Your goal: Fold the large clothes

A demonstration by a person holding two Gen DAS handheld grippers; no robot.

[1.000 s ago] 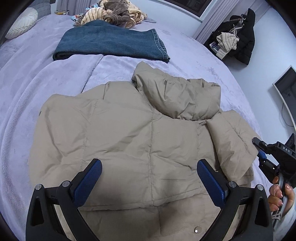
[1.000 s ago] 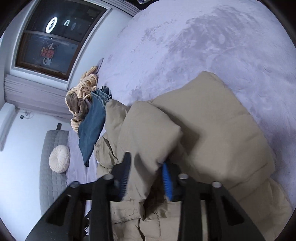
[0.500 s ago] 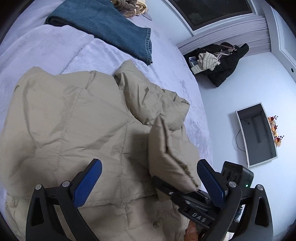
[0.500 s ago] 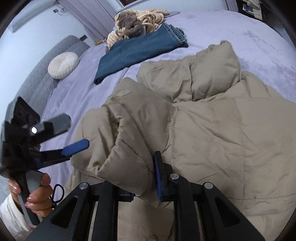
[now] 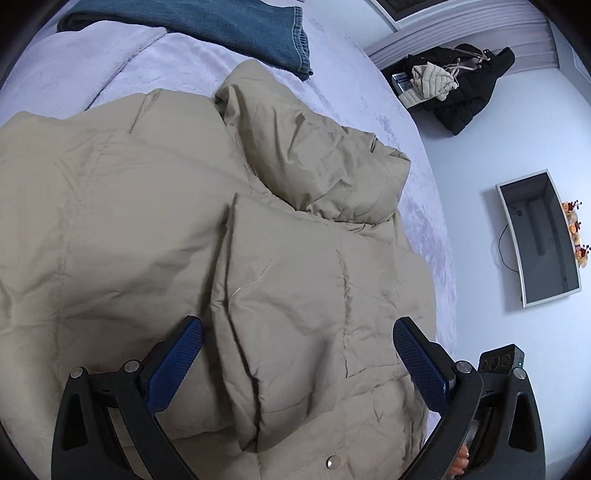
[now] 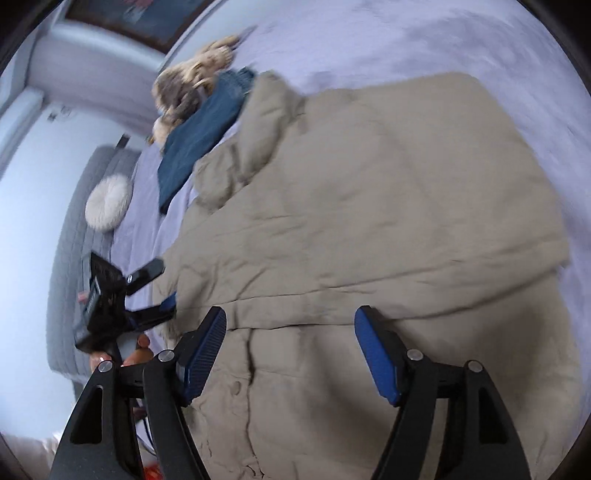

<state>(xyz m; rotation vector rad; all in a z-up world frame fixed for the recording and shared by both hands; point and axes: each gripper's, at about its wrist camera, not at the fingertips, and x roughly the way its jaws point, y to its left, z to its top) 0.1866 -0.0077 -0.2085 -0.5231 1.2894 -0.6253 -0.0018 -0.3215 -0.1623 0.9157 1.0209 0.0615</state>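
A beige puffer jacket (image 5: pixel 129 221) lies spread on the lavender bed cover (image 5: pixel 110 66), hood (image 5: pixel 314 155) toward the far side. One sleeve (image 5: pixel 314 295) lies folded flat across the jacket's body. My left gripper (image 5: pixel 299 354) hovers open just above the sleeve, nothing between its pads. In the blurred right wrist view the jacket (image 6: pixel 388 184) fills the middle. My right gripper (image 6: pixel 291 321) hangs over its near part with jaws opening wide, no cloth between them. The left gripper (image 6: pixel 164 282) shows at the jacket's left edge, open.
Folded blue jeans (image 5: pixel 221 22) lie beyond the hood, with a heap of brown and cream clothes (image 6: pixel 188 85) behind them. A round white cushion (image 6: pixel 109 203) rests by the grey headboard. A black coat (image 5: pixel 461 92) and a screen (image 5: pixel 539 240) are at the wall.
The right gripper carried the sleeve across the jacket's body, let it go and opened. The sleeve now lies flat. The left gripper turned and dropped closer to the jacket.
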